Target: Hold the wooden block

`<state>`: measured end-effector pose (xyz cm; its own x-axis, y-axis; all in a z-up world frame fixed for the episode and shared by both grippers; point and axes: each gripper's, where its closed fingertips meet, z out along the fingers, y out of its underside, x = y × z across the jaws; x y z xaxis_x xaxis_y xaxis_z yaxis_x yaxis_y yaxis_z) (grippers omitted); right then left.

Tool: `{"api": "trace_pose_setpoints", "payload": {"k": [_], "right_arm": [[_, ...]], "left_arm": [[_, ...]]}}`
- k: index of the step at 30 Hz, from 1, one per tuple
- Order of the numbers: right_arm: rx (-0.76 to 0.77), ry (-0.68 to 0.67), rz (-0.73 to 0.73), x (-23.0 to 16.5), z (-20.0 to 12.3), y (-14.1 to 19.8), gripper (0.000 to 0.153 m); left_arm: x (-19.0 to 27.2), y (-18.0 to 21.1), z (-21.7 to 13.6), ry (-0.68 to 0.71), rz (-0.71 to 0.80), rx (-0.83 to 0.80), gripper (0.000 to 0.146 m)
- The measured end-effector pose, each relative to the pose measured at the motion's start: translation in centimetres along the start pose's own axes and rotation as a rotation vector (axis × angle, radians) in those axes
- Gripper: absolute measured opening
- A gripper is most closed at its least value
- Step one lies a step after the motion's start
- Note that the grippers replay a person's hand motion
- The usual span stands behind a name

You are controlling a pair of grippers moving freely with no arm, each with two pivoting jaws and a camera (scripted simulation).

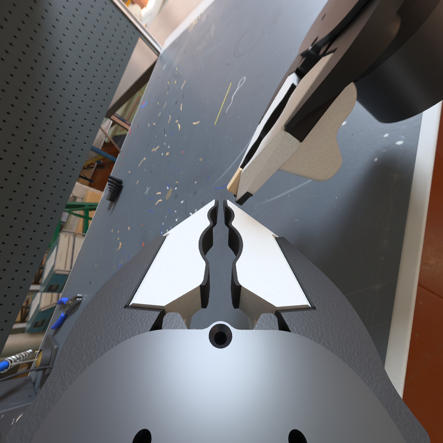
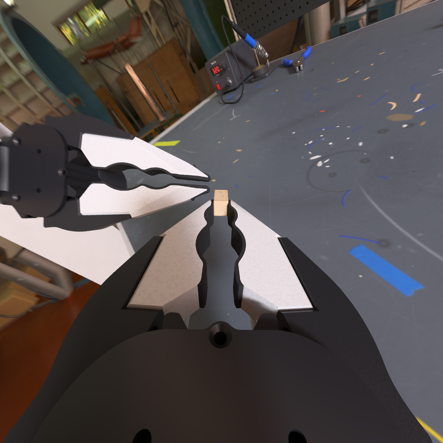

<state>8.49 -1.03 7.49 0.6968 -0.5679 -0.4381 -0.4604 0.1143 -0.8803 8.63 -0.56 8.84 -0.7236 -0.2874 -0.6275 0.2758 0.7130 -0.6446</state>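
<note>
A small pale wooden block (image 2: 220, 205) is pinched between the tips of my right gripper (image 2: 220, 203), which is shut on it just above the grey workbench (image 2: 311, 215). In the left wrist view the same block (image 1: 233, 183) shows at the tip of the right gripper (image 1: 241, 193), which reaches in from the upper right. My left gripper (image 1: 220, 203) has its jaws almost together with nothing between them. Its tips sit just below and left of the block, apart from it. It also shows in the right wrist view (image 2: 208, 184), pointing at the block from the left.
A soldering station (image 2: 227, 72) and blue-handled pliers (image 2: 298, 58) stand at the far end of the bench. A strip of blue tape (image 2: 386, 269) lies at the right. A pegboard (image 1: 48, 119) rises along one side, with a black key set (image 1: 115, 189) near it. Small scraps litter the benchtop.
</note>
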Motion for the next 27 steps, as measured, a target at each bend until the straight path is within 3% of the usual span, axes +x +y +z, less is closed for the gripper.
{"api": "trace_pose_setpoints", "payload": {"k": [8,13,19,27], "right_arm": [[-0.089,0.157,-0.199,1.1,0.8,0.9,0.01],[-0.136,0.266,-0.324,1.9,1.3,1.1,0.01],[-0.166,0.311,-0.334,2.5,1.3,1.3,0.01],[-0.188,0.318,-0.371,2.3,1.4,1.8,0.01]], "left_arm": [[0.4,1.2,0.0,0.056,-0.082,-0.088,0.004],[1.1,1.4,0.2,0.199,-0.366,-0.067,0.004],[1.3,2.4,0.4,0.248,-0.575,-0.042,0.004],[1.5,2.1,0.4,0.279,-0.64,-0.056,0.004]]}}
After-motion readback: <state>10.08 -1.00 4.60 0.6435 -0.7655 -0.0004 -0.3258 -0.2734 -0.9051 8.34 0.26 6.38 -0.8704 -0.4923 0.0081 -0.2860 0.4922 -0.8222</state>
